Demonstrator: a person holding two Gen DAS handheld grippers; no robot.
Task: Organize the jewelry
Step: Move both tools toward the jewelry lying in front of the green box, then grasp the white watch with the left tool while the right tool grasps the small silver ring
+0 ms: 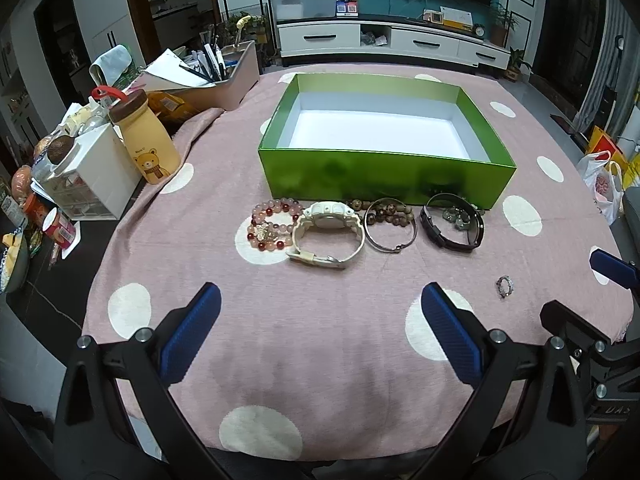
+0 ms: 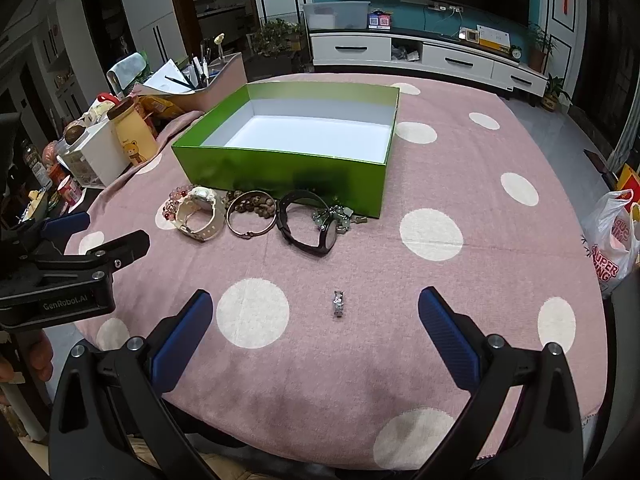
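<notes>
A: Item one: small silver stone-set ring (image 2: 339, 303). Location?

B: On the pink polka-dot cloth of the tabletop (image 2: 460, 184), well in front of the shiny green open cardboard box (image 2: 280, 168), apart from the rest. It stands on edge; its band runs toward and away from the box, the hole facing sideways.

A: Item two onward?

B: A row just in front of the box's near wall, likely staged for loading: pink-and-red bead bracelet (image 1: 270, 224), white plastic wristwatch (image 1: 328, 232), thin metal bangle (image 1: 390, 226) with brown wooden beads (image 1: 384, 214) touching it, black wristwatch (image 1: 452, 224). Both watches lie on their sides, straps looped.

A: Box contents?

B: Nothing seen; white interior bare.

A: Tools?

B: Right hand-held gripper (image 2: 316, 320), jaws wide, ring between them, presumably first pick. Left hand-held gripper (image 1: 320, 320), jaws wide, holding nothing, facing the row.
</notes>
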